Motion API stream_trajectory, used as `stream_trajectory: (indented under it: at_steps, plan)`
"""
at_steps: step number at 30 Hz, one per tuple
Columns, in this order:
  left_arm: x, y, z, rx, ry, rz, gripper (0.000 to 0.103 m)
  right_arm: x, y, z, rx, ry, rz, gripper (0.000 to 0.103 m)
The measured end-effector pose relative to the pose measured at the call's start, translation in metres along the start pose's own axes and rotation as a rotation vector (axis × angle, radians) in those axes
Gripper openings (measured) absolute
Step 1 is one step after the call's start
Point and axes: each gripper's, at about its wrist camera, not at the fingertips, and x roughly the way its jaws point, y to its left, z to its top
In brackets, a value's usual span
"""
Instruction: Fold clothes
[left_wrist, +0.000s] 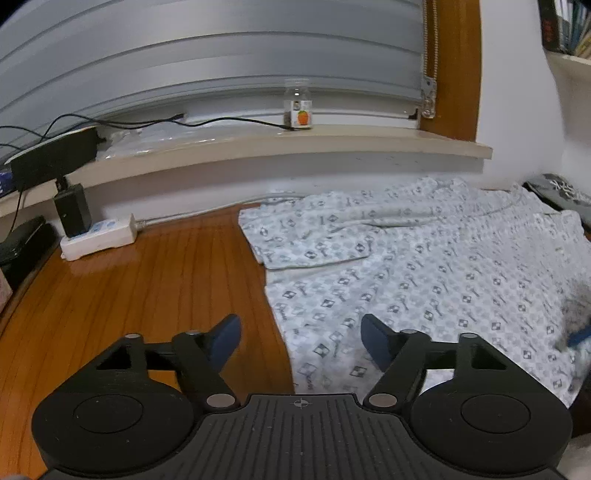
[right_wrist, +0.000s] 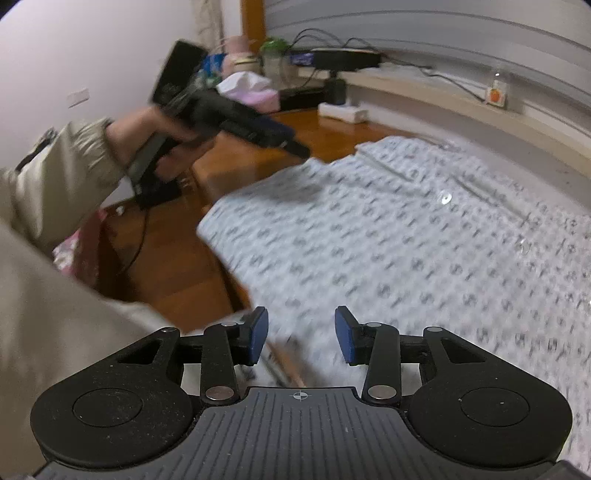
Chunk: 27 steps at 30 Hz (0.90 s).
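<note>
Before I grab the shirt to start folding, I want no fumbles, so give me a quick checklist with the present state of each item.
1. Left gripper open and empty: ok.
2. Right gripper open and empty: ok.
3. Patterned shirt spread on the wooden table: ok.
4. Sleeve already folded onto the shirt body: ok.
5. Power strip apart from the cloth: ok.
6. Shirt's near hem lying flat: cannot tell, the right wrist view is blurred.
</note>
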Motion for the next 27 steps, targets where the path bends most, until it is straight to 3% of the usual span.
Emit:
stream_trajectory:
  at_steps: [9,18,24,27]
  plan:
    - [-0.004,0.006,-0.019,-0.043,0.019,-0.026,0.076,0.070,-0.014,0.051,-0.013,-0.026,-0.036,0.044]
    - [-0.020,0.001,-0.043,-0.068,0.053,-0.099,0.076,0.158,-0.054,0.128,-0.030,-0.008,-0.045,0.046]
    - [-0.036,-0.006,-0.057,-0.039,0.082,-0.124,0.075,0.206,-0.063,0.150,-0.048,0.052,-0.035,0.047]
    - [-0.043,-0.002,-0.061,-0.039,0.086,-0.125,0.075,0.209,-0.064,0.154,-0.044,0.059,-0.017,0.043]
